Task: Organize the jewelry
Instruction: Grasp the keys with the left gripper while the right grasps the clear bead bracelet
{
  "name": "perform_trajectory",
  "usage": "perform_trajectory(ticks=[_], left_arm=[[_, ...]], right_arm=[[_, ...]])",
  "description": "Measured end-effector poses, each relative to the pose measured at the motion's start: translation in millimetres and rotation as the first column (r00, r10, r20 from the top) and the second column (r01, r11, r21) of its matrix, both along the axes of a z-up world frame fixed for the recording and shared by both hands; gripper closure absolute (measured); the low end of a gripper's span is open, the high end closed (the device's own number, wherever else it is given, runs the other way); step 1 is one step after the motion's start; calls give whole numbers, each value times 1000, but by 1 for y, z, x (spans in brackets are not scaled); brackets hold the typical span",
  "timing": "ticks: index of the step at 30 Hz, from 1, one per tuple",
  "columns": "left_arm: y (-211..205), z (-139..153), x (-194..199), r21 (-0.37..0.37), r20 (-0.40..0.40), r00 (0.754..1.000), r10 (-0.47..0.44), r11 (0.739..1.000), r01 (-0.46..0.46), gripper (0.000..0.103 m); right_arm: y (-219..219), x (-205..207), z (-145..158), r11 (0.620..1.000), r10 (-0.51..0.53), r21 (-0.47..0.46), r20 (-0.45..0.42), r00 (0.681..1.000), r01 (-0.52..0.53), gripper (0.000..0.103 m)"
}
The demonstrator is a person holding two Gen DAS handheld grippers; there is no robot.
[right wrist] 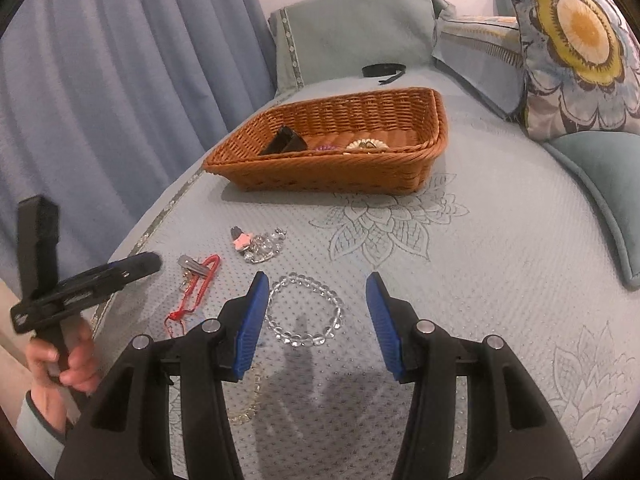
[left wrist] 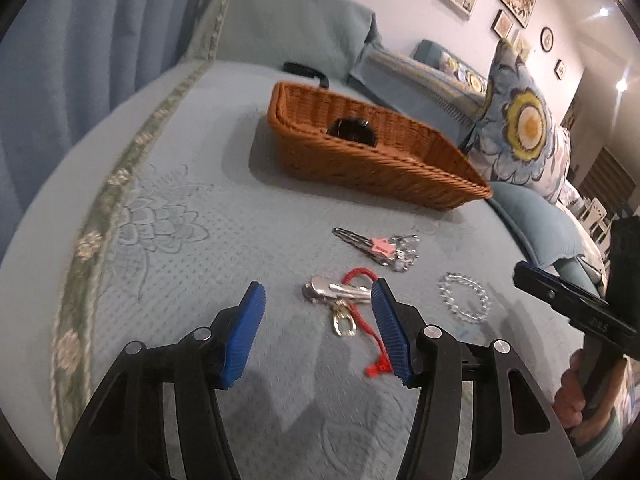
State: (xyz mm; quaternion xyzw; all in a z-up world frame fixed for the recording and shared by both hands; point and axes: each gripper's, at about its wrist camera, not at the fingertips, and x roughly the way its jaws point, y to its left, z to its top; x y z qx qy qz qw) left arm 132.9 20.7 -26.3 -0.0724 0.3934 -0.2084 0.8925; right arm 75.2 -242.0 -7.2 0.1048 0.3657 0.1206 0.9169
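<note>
Clip (left wrist: 336, 293) sits just ahead of our left gripper (left wrist: 318, 330), long axis crosswise, tangled with a red cord (left wrist: 370, 332); jaws half open, empty. Bead bracelet (right wrist: 306, 309) lies just ahead of our right gripper (right wrist: 316, 320), also half open and empty. Basket (right wrist: 320, 176) waits beyond, nothing blocking.

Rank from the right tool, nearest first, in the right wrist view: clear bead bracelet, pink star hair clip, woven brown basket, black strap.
1. Clear bead bracelet, between the fingers.
2. Pink star hair clip, left.
3. Woven brown basket, beyond.
4. Black strap, behind it.
</note>
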Motion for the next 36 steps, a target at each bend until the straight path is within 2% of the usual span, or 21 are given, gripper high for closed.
perform_trajectory(ticks=[4, 6, 8, 11, 16, 19, 24, 26, 30, 33, 36], left_arm=[[-6, -9, 25, -19, -48, 998, -28, 999, 27, 59], [-10, -10, 33, -33, -67, 996, -63, 998, 61, 69], [-13, -13, 37, -41, -91, 991, -96, 995, 93, 72], [-12, -15, 30, -49, -112, 986, -125, 992, 120, 77], [2, -19, 3, -118, -154, 975, -159, 983, 142, 79], [1, -18, -13, -133, -164, 968, -192, 976, 171, 79], [-3, -13, -22, -37, -108, 987, -122, 992, 118, 79], [-3, -11, -18, -23, -91, 991, -99, 995, 97, 79], [-15, -14, -12, 15, -86, 990, -116, 993, 118, 79], [-24, -15, -9, 88, -62, 993, -97, 991, 102, 79], [-26, -15, -4, 143, -37, 997, -63, 987, 67, 85]], right_arm=[[7, 2, -4, 1000, 15, -21, -7, 1000, -15, 56], [10, 2, -6, 999, 19, -34, -12, 1000, -19, 56], [12, 3, -7, 999, 19, -40, -14, 1000, -19, 56], [10, 3, -6, 999, 14, -33, -12, 1000, -14, 56], [7, 1, -5, 1000, 12, -17, -12, 1000, -13, 56], [8, 0, -3, 1000, 17, -16, -8, 1000, -17, 56], [10, 0, -3, 1000, 17, -20, -6, 1000, -17, 56], [9, 0, -3, 1000, 14, -21, -5, 1000, -14, 56], [9, 2, -5, 1000, 10, -28, -7, 1000, -10, 56], [8, 3, -6, 1000, 9, -25, -11, 1000, -9, 56], [9, 3, -7, 999, 10, -31, -13, 1000, -10, 56]])
